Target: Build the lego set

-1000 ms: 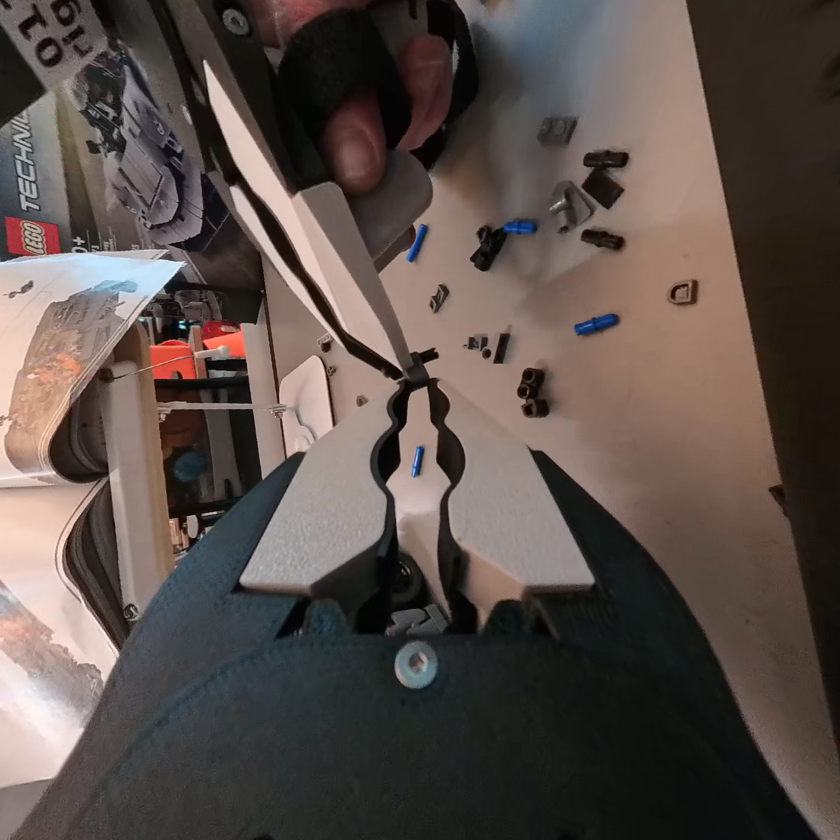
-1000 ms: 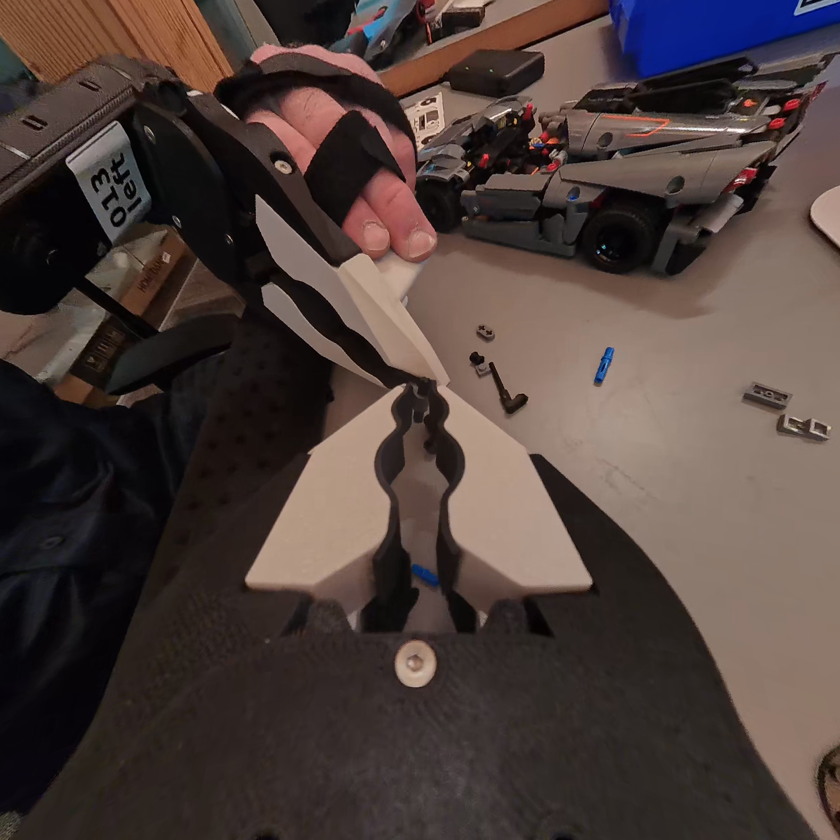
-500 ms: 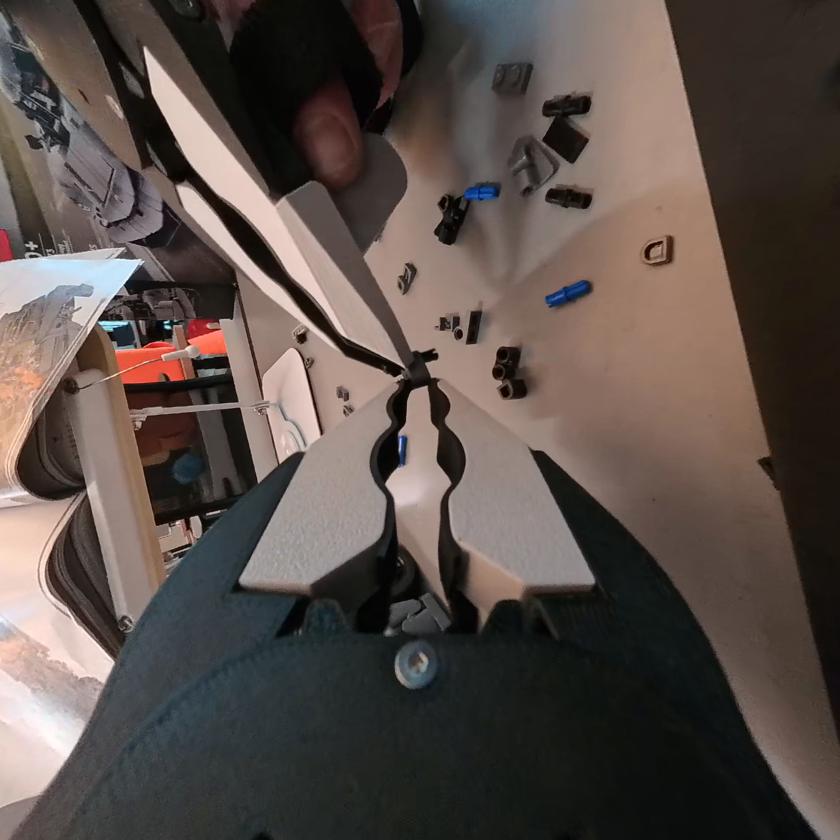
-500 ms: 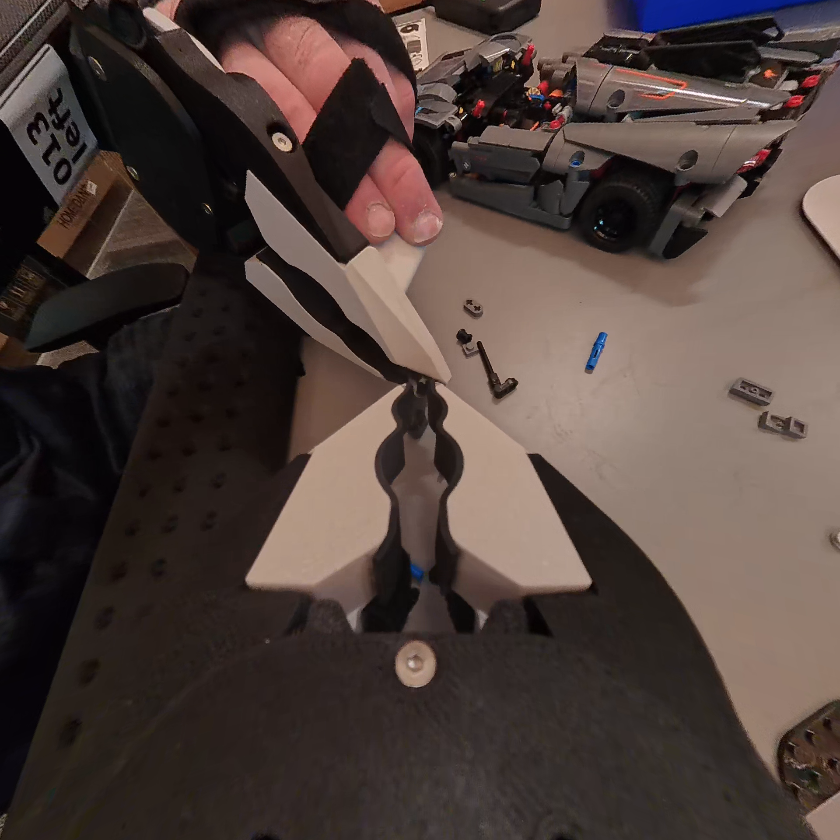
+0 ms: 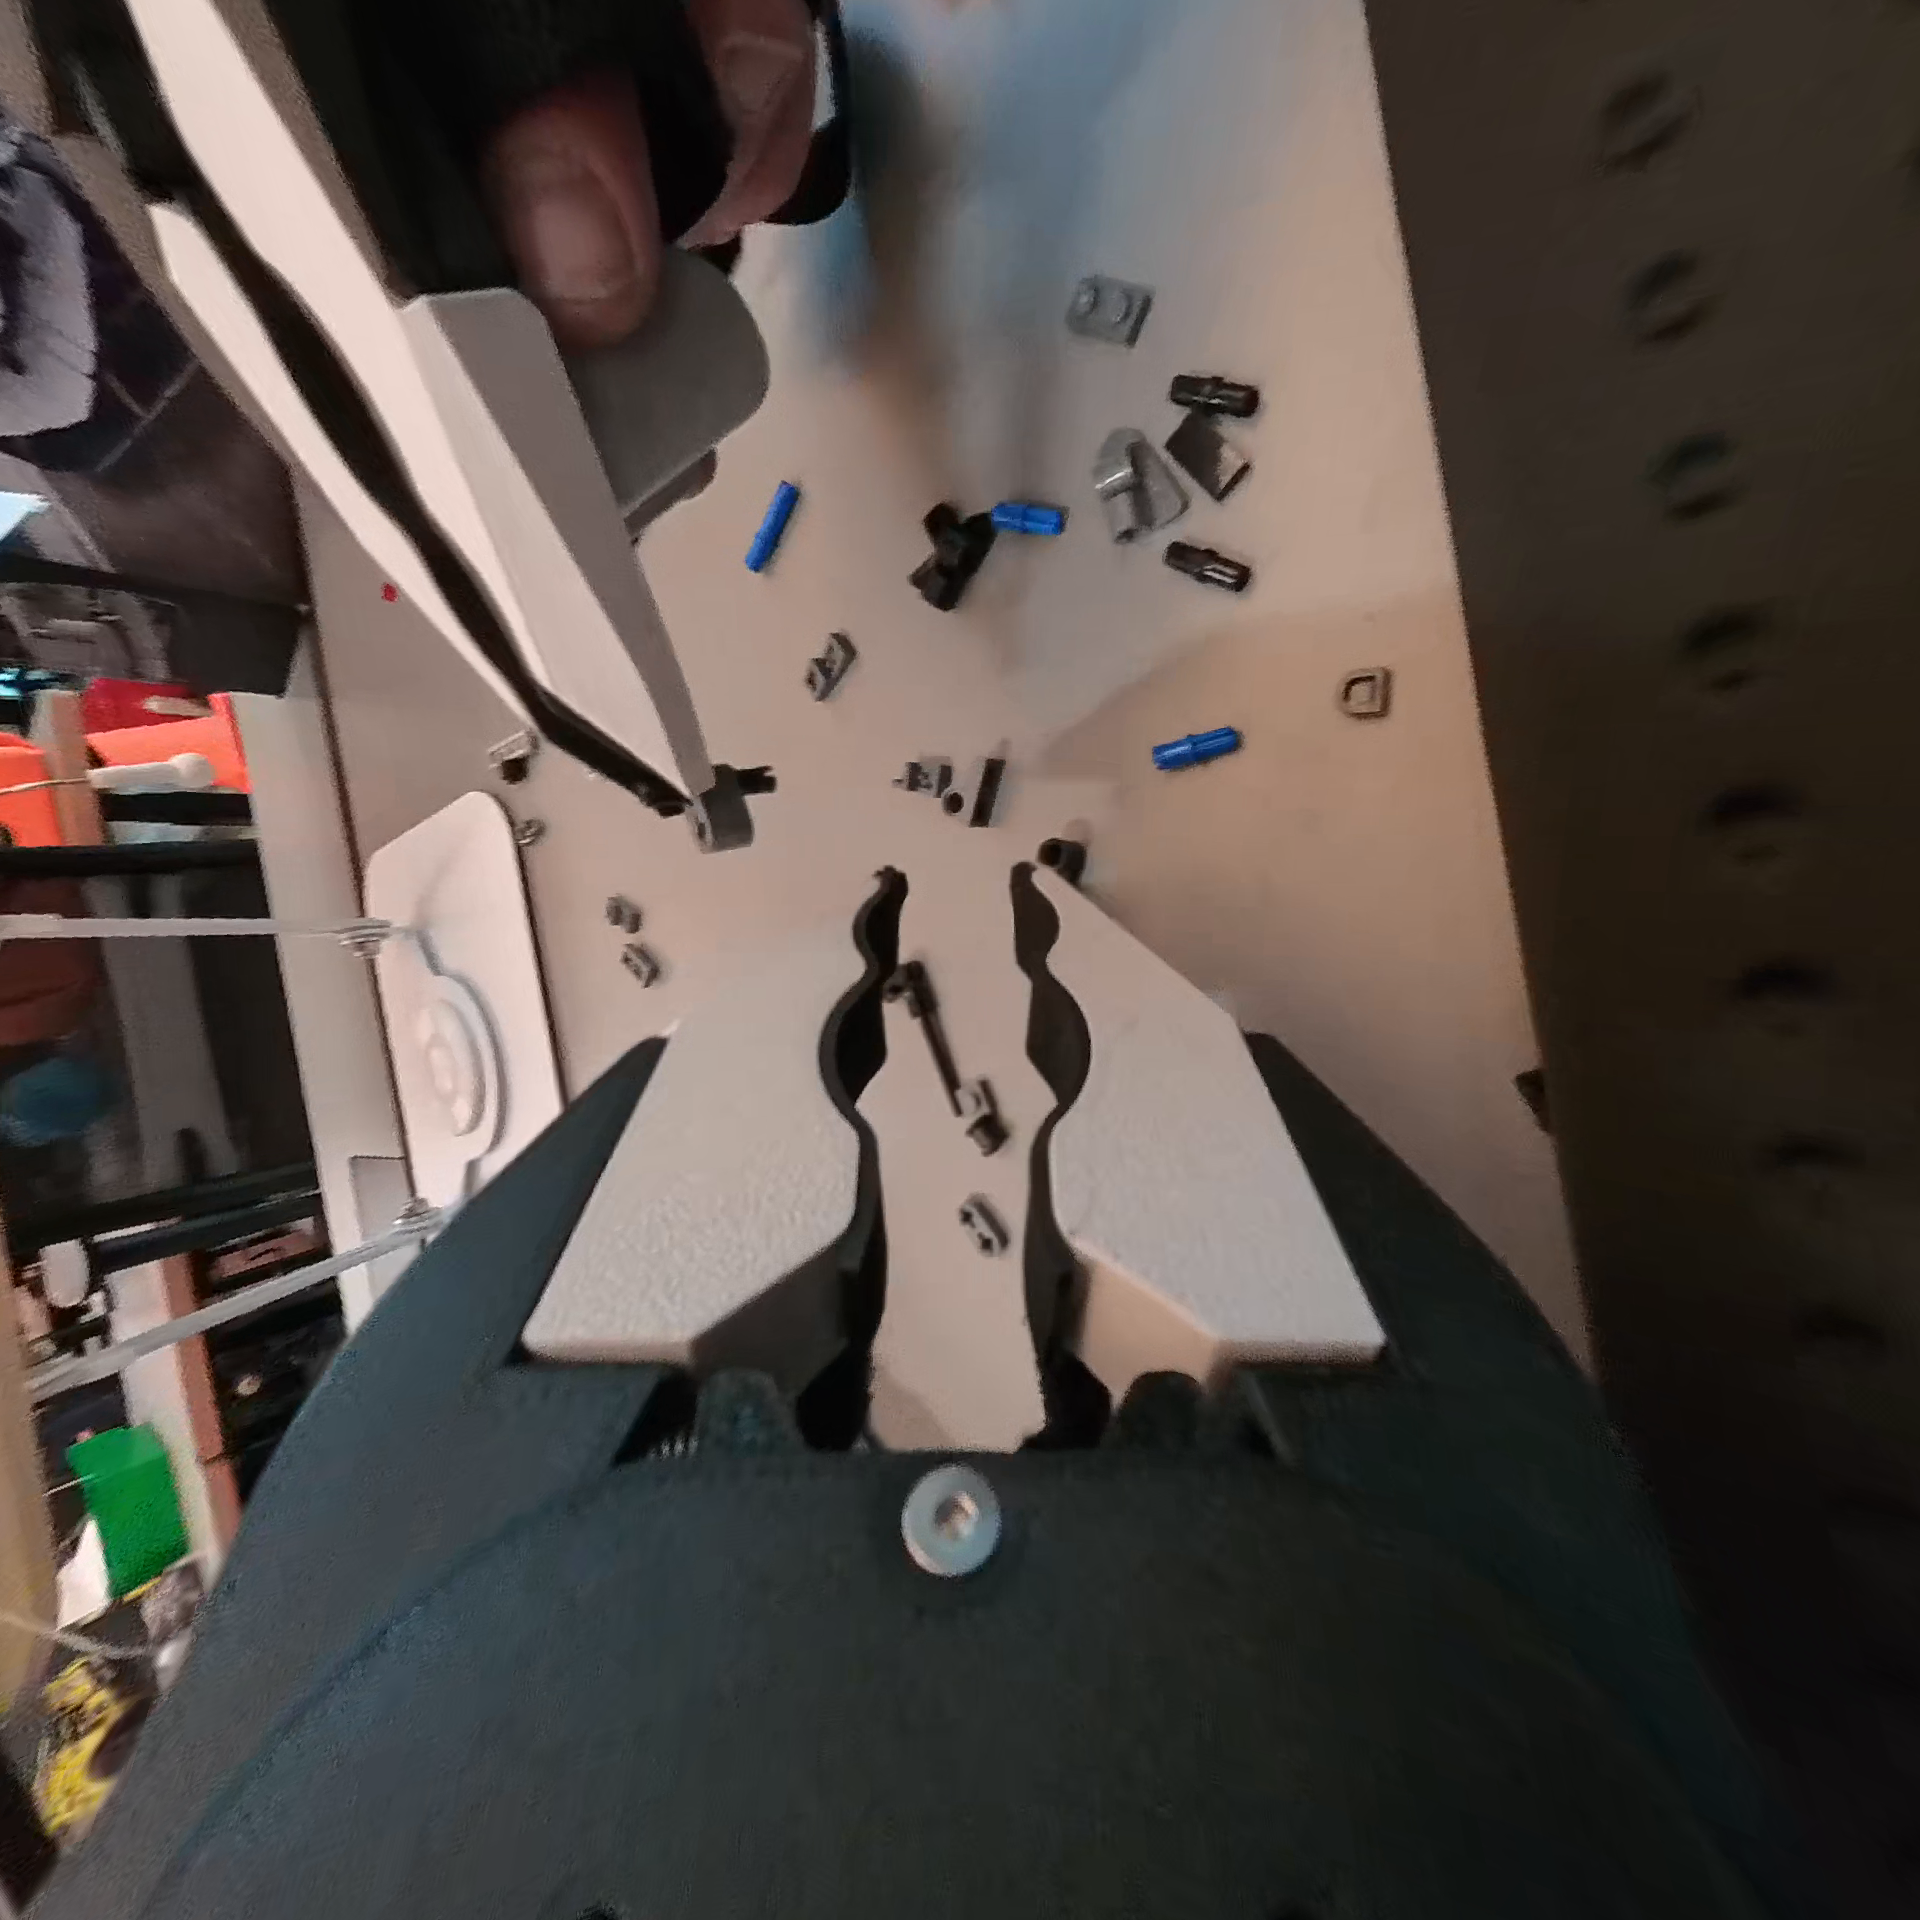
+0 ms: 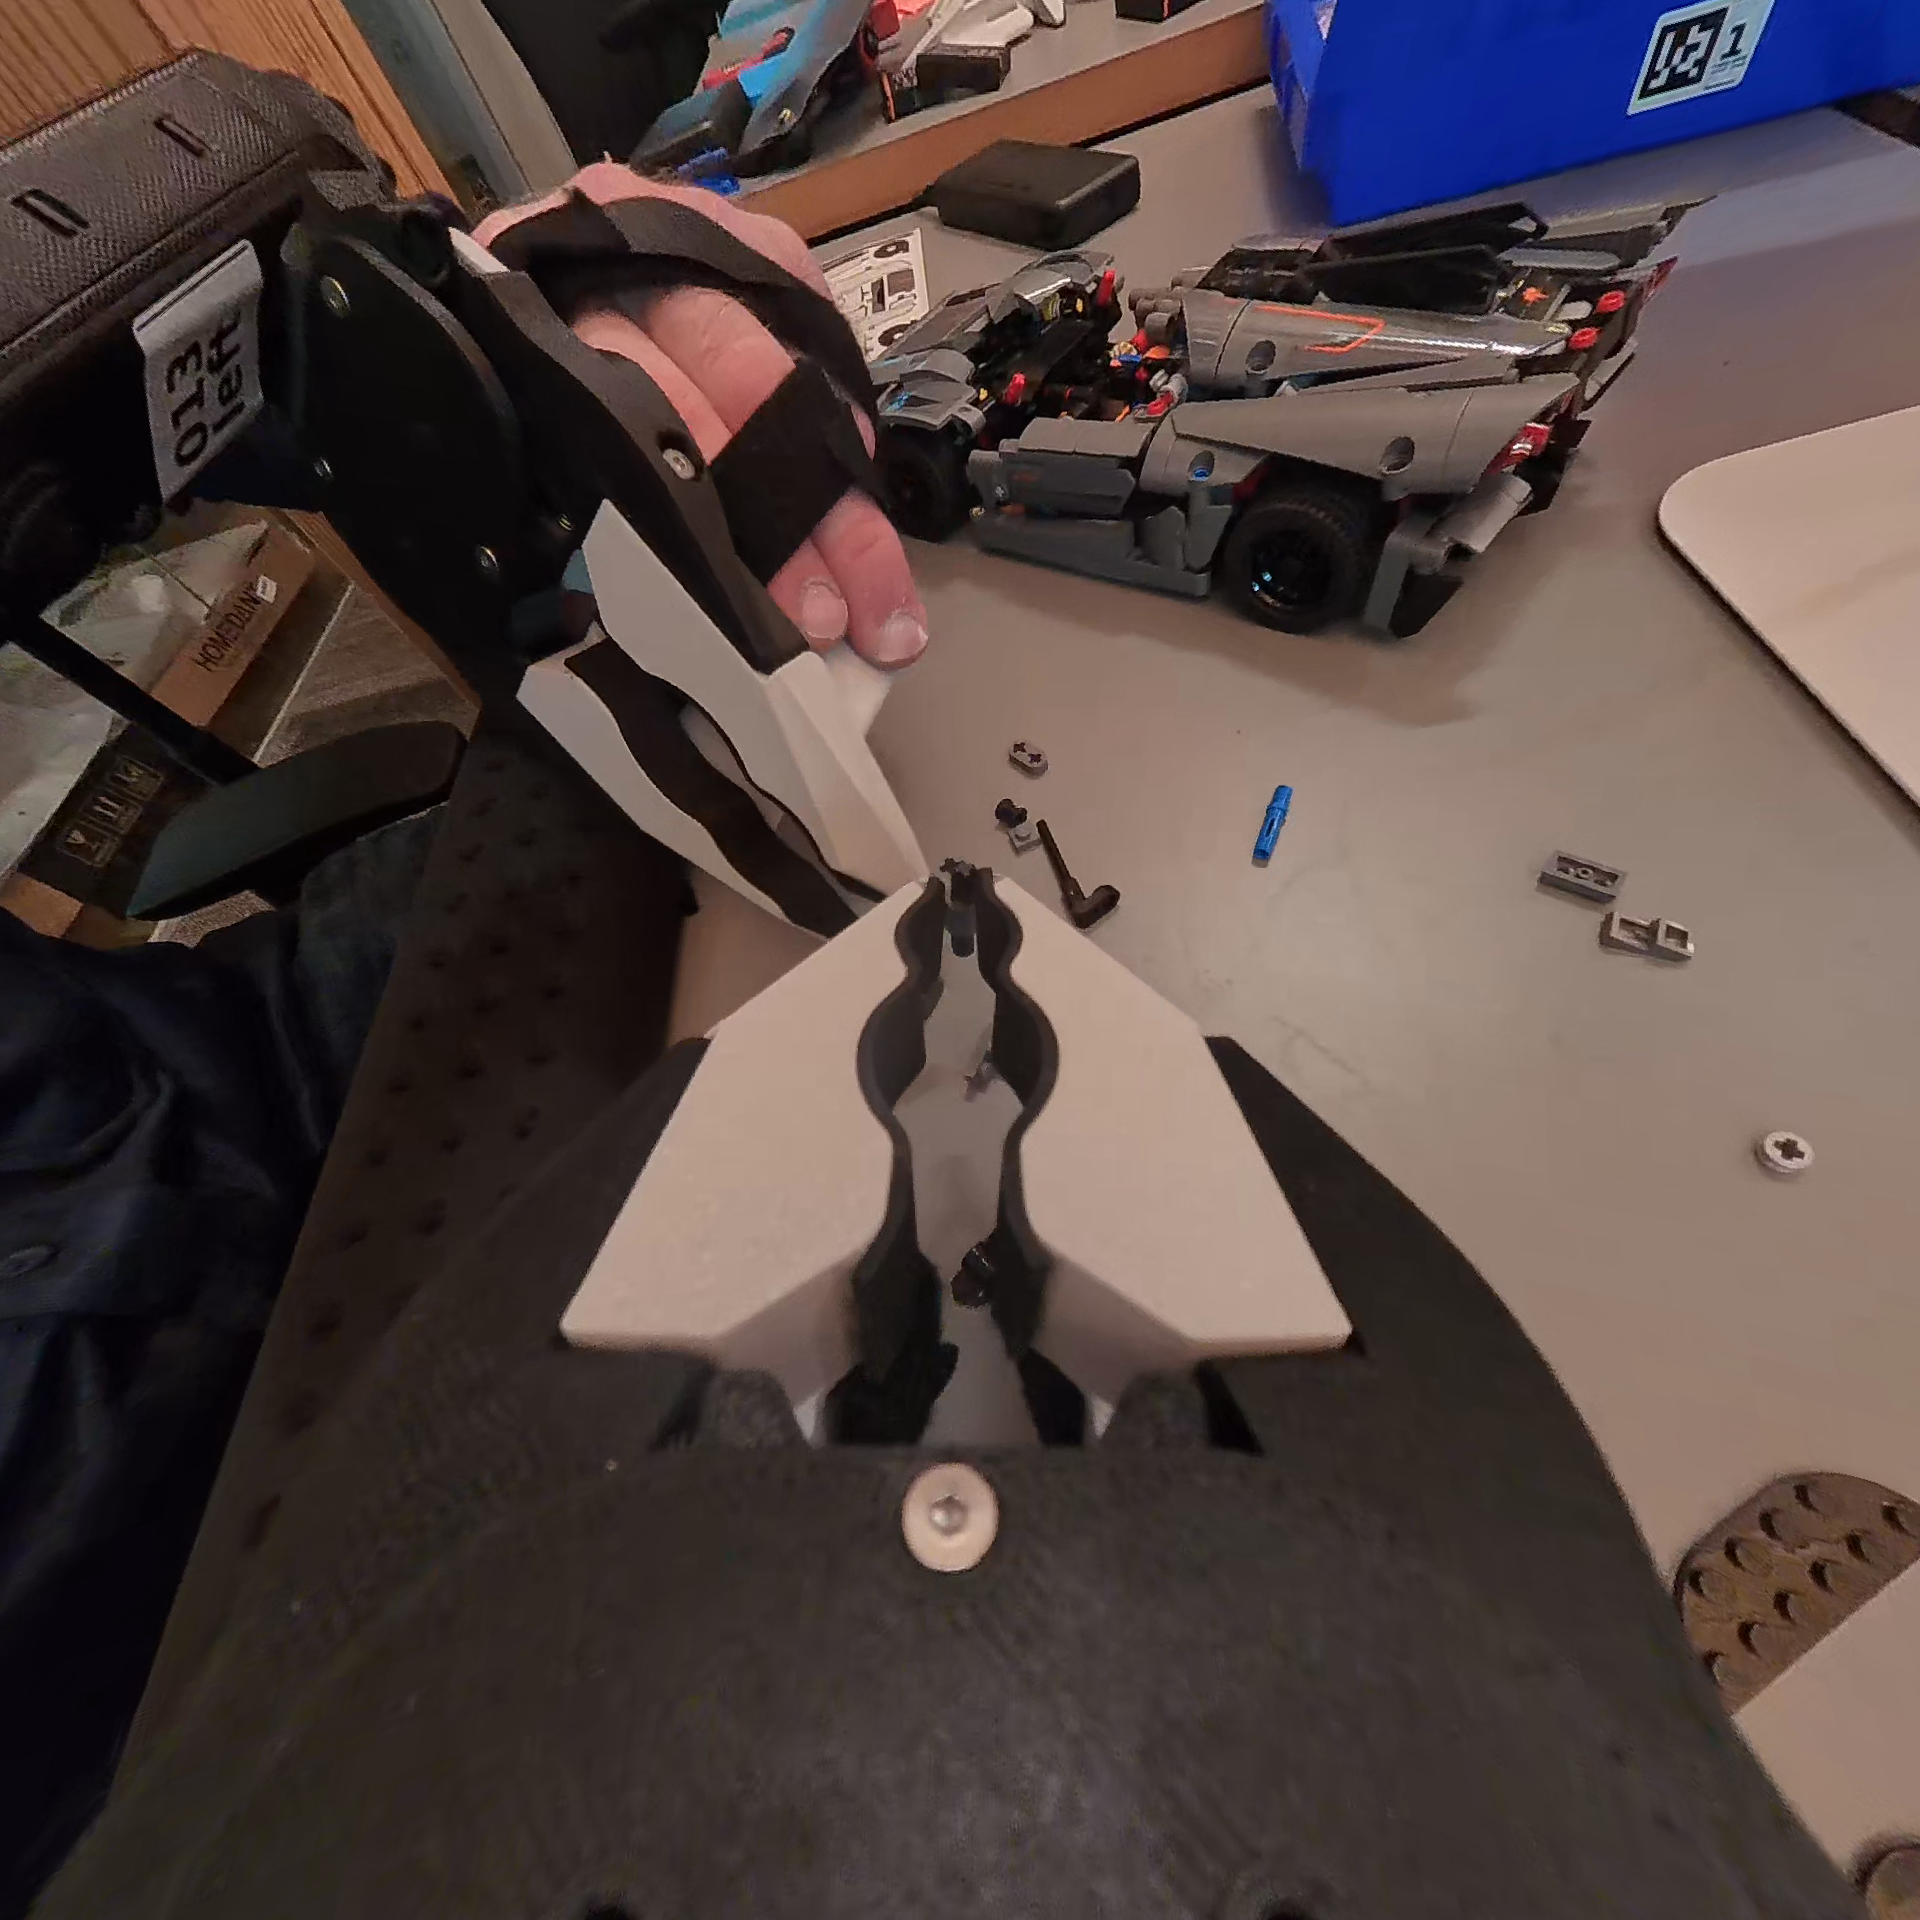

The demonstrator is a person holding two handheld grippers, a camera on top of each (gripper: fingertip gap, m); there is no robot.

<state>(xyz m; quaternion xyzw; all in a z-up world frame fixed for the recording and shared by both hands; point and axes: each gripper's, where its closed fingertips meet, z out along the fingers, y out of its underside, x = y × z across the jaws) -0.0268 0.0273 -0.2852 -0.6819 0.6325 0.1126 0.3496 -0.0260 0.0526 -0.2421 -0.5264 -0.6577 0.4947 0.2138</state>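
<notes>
My right gripper [image 6: 961,894] is shut on a small dark grey connector with a black pin [image 6: 961,914], held above the table. In the left wrist view the right gripper [image 5: 688,802] reaches in from the upper left, with the connector [image 5: 724,812] at its tip. My left gripper [image 5: 956,883] is open and empty, a short way below and right of that piece. Its white fingers [image 6: 748,748] show at the upper left of the right wrist view, close to my right fingertips.
Loose parts lie on the table [image 6: 1351,1039]: blue pins [image 5: 772,527] [image 5: 1195,748] [image 6: 1273,823], a black rod [image 5: 940,1039] [image 6: 1075,883], grey plates [image 6: 1579,878], black connectors [image 5: 951,551]. A grey Lego car [image 6: 1299,436], a blue bin [image 6: 1558,94] and a white tray [image 6: 1818,582] stand farther off. Tip to tip, the grippers are about 5 cm apart.
My left gripper was shut on the small connector together with the right one. It has opened and drawn back from it. The piece stays in my right gripper.
</notes>
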